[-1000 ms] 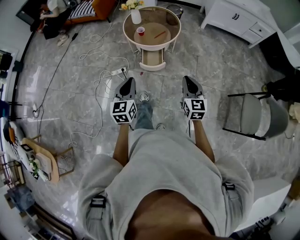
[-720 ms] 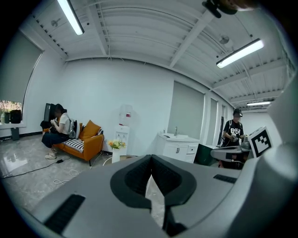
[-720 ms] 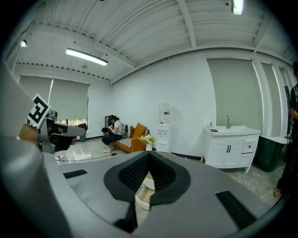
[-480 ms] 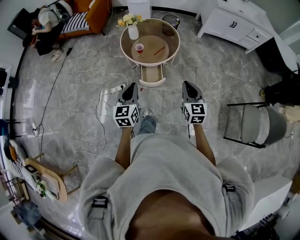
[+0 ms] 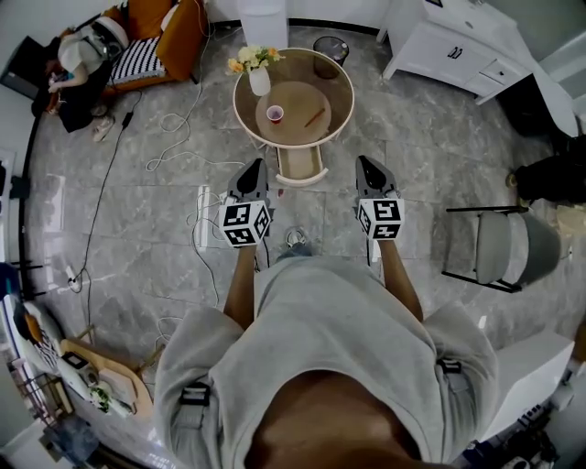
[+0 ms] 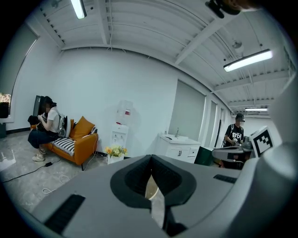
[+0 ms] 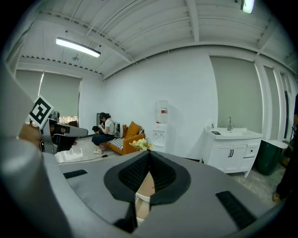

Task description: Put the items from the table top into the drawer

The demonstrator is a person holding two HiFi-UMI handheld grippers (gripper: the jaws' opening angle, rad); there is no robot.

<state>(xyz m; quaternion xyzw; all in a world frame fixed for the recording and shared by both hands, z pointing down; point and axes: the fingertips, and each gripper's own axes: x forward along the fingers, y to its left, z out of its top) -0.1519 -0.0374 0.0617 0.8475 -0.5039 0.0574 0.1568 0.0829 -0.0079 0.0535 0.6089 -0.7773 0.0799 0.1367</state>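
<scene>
In the head view a round glass-topped table (image 5: 341, 84) stands ahead of me. On it are a white vase of yellow flowers (image 5: 259, 77), a small red cup (image 5: 274, 114) and a thin brown stick-like item (image 5: 314, 116). Below the top, a light wooden drawer (image 5: 299, 164) is pulled out toward me. My left gripper (image 5: 255, 166) and right gripper (image 5: 363, 163) are held side by side short of the table, either side of the drawer front. Both are shut and hold nothing. The flowers (image 6: 115, 151) show past the closed left gripper (image 6: 150, 161), and the same flowers (image 7: 141, 144) past the right gripper (image 7: 148, 156).
White cables and a power strip (image 5: 203, 200) lie on the floor at left. A grey chair (image 5: 505, 245) stands at right, a white cabinet (image 5: 453, 48) and a black bin (image 5: 330, 47) behind the table. A person sits on an orange sofa (image 5: 169, 27) at far left.
I have walked toward the table, which now lies closer below and ahead. Both grippers came forward with me, still shut, and now flank the drawer front.
</scene>
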